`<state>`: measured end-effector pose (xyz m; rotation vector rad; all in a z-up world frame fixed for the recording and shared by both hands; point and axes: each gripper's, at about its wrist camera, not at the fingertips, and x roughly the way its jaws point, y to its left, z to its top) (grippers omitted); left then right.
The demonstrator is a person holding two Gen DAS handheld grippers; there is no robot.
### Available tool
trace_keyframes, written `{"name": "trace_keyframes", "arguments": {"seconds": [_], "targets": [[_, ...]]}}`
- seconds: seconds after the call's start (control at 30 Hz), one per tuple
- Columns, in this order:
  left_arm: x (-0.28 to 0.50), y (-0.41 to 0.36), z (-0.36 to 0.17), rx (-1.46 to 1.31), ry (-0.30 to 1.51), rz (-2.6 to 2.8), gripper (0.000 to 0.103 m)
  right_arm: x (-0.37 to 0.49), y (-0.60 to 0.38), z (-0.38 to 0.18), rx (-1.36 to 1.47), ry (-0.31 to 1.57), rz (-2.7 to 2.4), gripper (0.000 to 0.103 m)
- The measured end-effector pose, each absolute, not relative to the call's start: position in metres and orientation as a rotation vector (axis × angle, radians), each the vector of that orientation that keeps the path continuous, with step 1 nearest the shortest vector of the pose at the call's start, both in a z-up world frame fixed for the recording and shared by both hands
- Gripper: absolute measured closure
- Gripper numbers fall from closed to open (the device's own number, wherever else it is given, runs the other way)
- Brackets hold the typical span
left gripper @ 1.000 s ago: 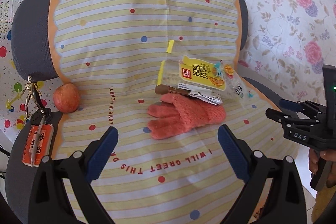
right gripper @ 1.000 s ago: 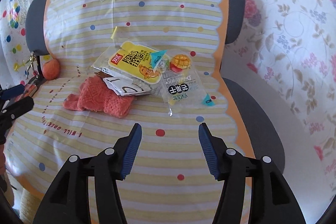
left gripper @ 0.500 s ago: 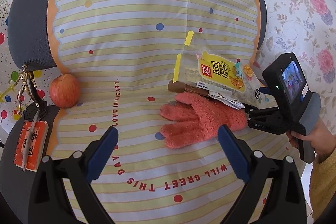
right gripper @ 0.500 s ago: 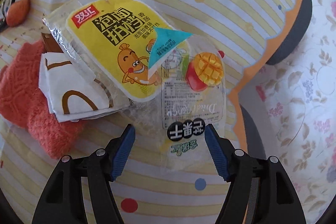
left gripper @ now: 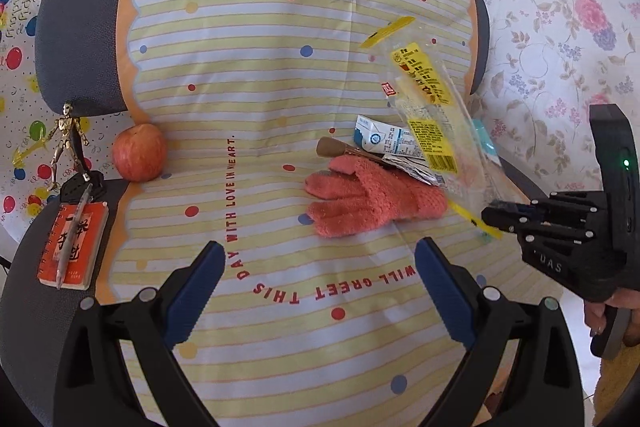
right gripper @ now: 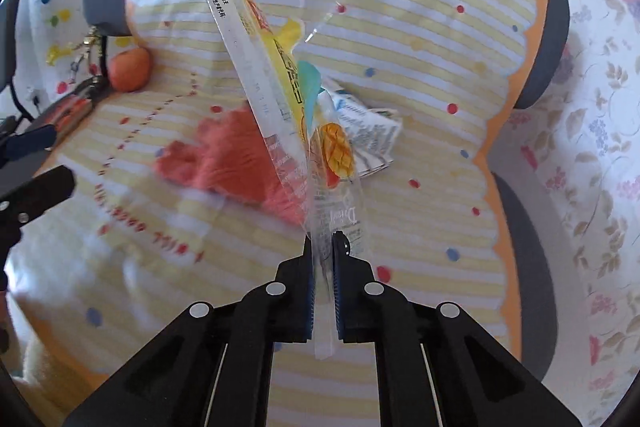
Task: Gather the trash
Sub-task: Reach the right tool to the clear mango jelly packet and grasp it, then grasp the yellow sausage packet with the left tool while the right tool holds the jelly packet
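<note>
Left wrist view: a notebook (left gripper: 74,245) with a pen, a gold figurine (left gripper: 68,143) and an apple (left gripper: 139,151) sit at far left on the striped cloth (left gripper: 248,67). At centre lies a pink glove (left gripper: 372,201), a crumpled white wrapper (left gripper: 390,141) just beyond it. The left gripper (left gripper: 318,285) hangs wide and empty in the near foreground. At right, the right gripper (right gripper: 322,247) is closing, its jaws pinching clear snack wrappers (right gripper: 280,99) lifted off the cloth.
</note>
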<state>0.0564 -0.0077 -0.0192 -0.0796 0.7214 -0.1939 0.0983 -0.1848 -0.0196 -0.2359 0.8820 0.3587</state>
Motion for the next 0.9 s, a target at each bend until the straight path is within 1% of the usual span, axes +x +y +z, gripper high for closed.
{"name": "trace_keyframes", "arguments": {"seconds": [0.03, 0.07, 0.2, 0.23, 0.27, 0.4, 0.6, 0.63, 0.67, 0.77, 0.8, 0.87, 0.9], "targets": [[0.052, -0.007, -0.019, -0.084, 0.725, -0.209, 0.010, 0.091, -0.180, -0.021, -0.204, 0.889, 0.398, 0.085], [0.045, -0.007, -0.019, -0.085, 0.730, -0.232, 0.010, 0.086, -0.176, -0.022, -0.176, 0.897, 0.432, 0.077], [0.034, -0.007, -0.022, -0.080, 0.750, -0.252, 0.010, 0.075, -0.159, -0.032, -0.102, 0.937, 0.541, 0.066], [0.032, -0.006, -0.023, -0.079, 0.752, -0.246, 0.010, 0.069, -0.156, -0.034, -0.092, 0.938, 0.549, 0.060], [0.031, -0.004, -0.023, -0.081, 0.753, -0.239, 0.010, 0.067, -0.156, -0.034, -0.081, 0.933, 0.552, 0.058], [0.036, 0.001, -0.028, -0.103, 0.776, -0.217, 0.011, 0.058, -0.169, -0.030, -0.060, 0.899, 0.528, 0.055], [0.043, -0.004, -0.037, -0.107, 0.804, -0.216, 0.011, 0.063, -0.179, -0.045, -0.169, 0.854, 0.415, 0.056], [0.043, -0.005, -0.038, -0.102, 0.805, -0.218, 0.011, 0.062, -0.179, -0.048, -0.193, 0.843, 0.395, 0.059], [0.043, -0.006, -0.039, -0.096, 0.805, -0.218, 0.011, 0.061, -0.178, -0.049, -0.214, 0.825, 0.374, 0.070], [0.044, -0.008, -0.041, -0.087, 0.809, -0.213, 0.011, 0.055, -0.180, -0.041, -0.232, 0.752, 0.335, 0.087], [0.044, -0.008, -0.042, -0.089, 0.812, -0.211, 0.011, 0.051, -0.181, -0.034, -0.239, 0.711, 0.309, 0.089], [0.045, -0.007, -0.044, -0.100, 0.822, -0.210, 0.012, 0.044, -0.188, -0.021, -0.238, 0.644, 0.265, 0.100], [0.047, -0.006, -0.045, -0.106, 0.829, -0.210, 0.014, 0.041, -0.191, -0.015, -0.222, 0.622, 0.255, 0.102]]}}
